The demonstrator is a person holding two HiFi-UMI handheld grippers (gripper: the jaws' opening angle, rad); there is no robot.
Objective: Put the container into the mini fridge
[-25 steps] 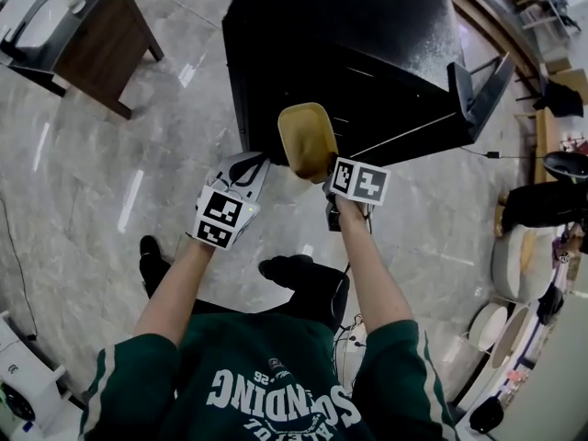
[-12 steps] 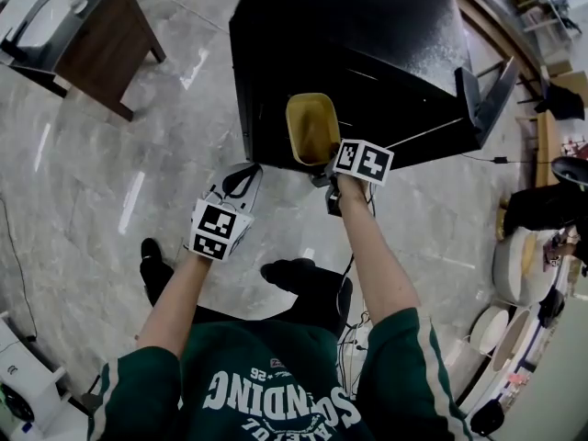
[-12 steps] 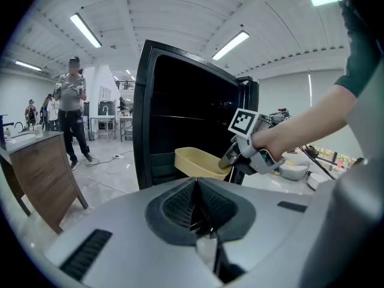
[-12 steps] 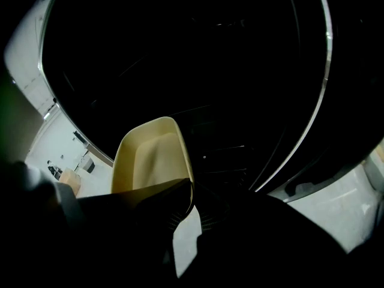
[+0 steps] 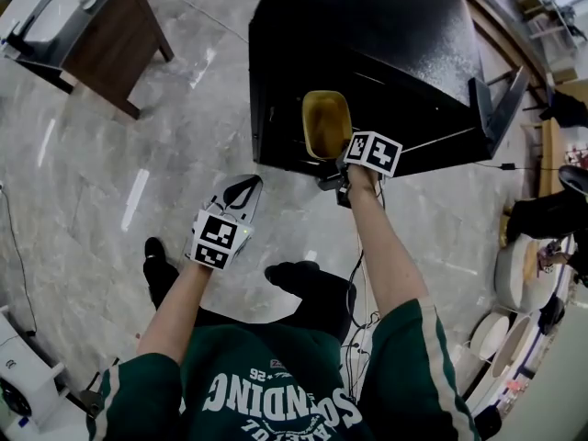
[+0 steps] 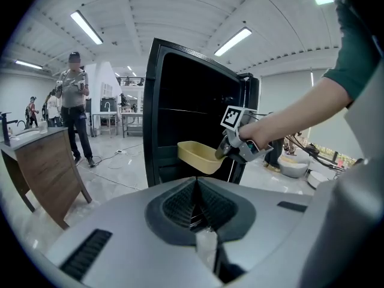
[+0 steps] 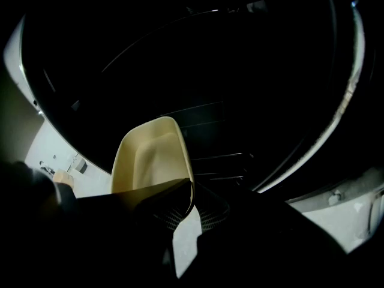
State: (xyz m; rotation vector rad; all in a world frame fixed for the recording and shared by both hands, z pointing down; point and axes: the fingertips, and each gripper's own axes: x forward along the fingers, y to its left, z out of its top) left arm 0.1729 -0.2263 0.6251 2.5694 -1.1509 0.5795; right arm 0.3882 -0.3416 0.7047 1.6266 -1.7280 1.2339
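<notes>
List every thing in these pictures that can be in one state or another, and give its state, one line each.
mini fridge: open, inside dark.
fridge door: swung wide open.
container: empty, no lid, held by its rim at the fridge's open front.
right gripper: shut on the container's rim.
left gripper: shut, holding nothing.

Overhead and gripper views share the mini fridge (image 5: 367, 44).

Bright ceiling strip lights (image 6: 87, 28) glare; edges warp (right gripper view nearly black).
</notes>
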